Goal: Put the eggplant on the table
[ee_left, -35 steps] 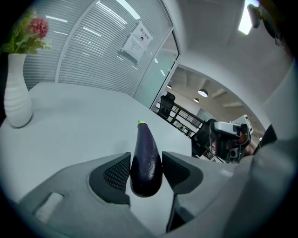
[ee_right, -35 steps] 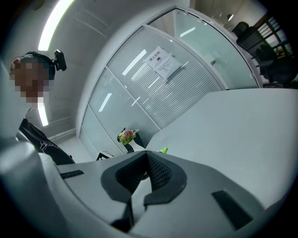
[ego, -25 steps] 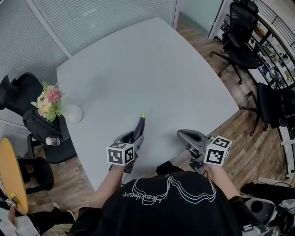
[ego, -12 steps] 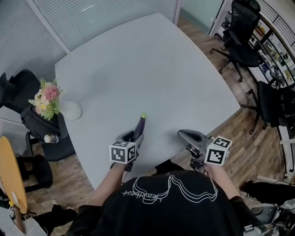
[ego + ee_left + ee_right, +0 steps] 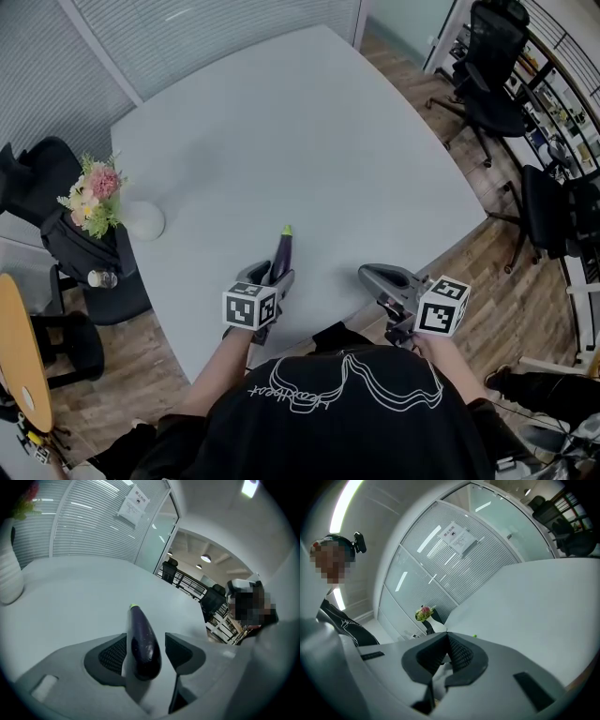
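- Opening the jaws of the left gripper (image 5: pixel 270 278) at the lower centre of the head view, with the eggplant (image 5: pixel 282 253) between them.
- Lying flat on the pale grey table (image 5: pixel 309 141), green tip pointing toward the top of the frame, dark purple body running back between the jaws.
- Showing, in the left gripper view, the left gripper (image 5: pixel 147 641) no longer pinching: a clear gap between the eggplant (image 5: pixel 142 637) and the right-hand pad (image 5: pixel 180 651). Sitting close against the left-hand pad (image 5: pixel 111 652), contact there too fine to tell.
- Hovering at the lower right of the head view, the right gripper (image 5: pixel 370 275) over the near edge of the table, well apart from the eggplant.
- Pressing together at the tips, in the right gripper view, the jaws of the right gripper (image 5: pixel 446 637), with nothing between them and the table (image 5: pixel 543 602) stretching beyond.
- Standing at the left edge of the table in the head view, a round white vase (image 5: pixel 142 220) with pink and yellow flowers (image 5: pixel 94 197), well apart from both tools.
- Sitting at the upper right of the head view, black office chairs (image 5: pixel 487 66) on a wooden floor (image 5: pixel 487 281).
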Demonstrator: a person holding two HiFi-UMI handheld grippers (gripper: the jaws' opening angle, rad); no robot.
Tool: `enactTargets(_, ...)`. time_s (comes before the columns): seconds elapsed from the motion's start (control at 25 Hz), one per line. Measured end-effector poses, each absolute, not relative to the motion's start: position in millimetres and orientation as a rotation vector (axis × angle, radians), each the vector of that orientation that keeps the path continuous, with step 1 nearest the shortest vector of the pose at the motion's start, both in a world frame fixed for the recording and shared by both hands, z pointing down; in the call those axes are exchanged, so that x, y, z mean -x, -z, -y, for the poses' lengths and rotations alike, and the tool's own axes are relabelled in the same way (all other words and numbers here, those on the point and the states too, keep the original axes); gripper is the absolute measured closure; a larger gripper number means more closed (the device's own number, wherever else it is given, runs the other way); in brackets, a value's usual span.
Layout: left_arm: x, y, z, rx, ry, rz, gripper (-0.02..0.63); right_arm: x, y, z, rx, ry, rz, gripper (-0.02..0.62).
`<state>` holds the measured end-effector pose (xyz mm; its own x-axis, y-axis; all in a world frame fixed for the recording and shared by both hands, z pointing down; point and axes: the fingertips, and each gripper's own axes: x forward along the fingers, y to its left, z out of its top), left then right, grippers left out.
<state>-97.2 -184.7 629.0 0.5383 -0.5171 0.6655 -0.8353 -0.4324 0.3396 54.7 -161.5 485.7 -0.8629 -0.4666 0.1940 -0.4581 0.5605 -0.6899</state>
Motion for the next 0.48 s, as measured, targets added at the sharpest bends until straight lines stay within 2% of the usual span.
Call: enactTargets(0.48,111.3,-598.9,174.6,-2.127,-0.537,1.155,0.35,-47.2,-479.1,142.1,0.768,1.209,-2.776,0.588)
